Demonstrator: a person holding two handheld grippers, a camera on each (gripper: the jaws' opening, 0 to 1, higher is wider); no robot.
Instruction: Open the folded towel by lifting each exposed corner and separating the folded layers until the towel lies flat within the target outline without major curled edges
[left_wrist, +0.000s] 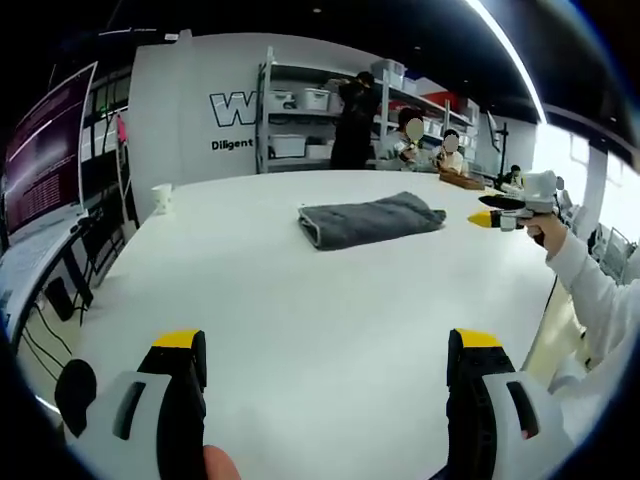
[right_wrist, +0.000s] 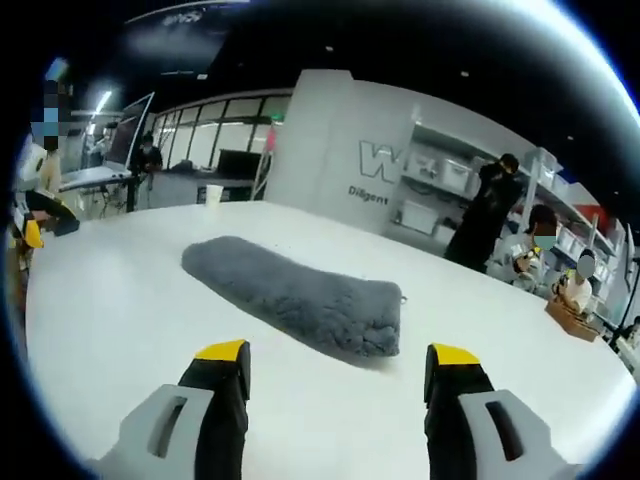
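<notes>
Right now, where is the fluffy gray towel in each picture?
Left gripper view: the gray towel lies folded on the white table, a bit above the middle, far beyond the left tongs.
Right gripper view: the towel stretches across the middle, just beyond the right tongs.
Shared landmark: the paper cup at the table's far edge, beside the towel.

Open-plan lab or workshop space. Large white table (left_wrist: 300, 290); metal shelves (left_wrist: 310, 110) stacked with plastic bins against a white wall with lettering (right_wrist: 385, 165); big screen (left_wrist: 45, 150) at one side; glass partitions (right_wrist: 225, 125); people seated at work (right_wrist: 570, 285).
</notes>
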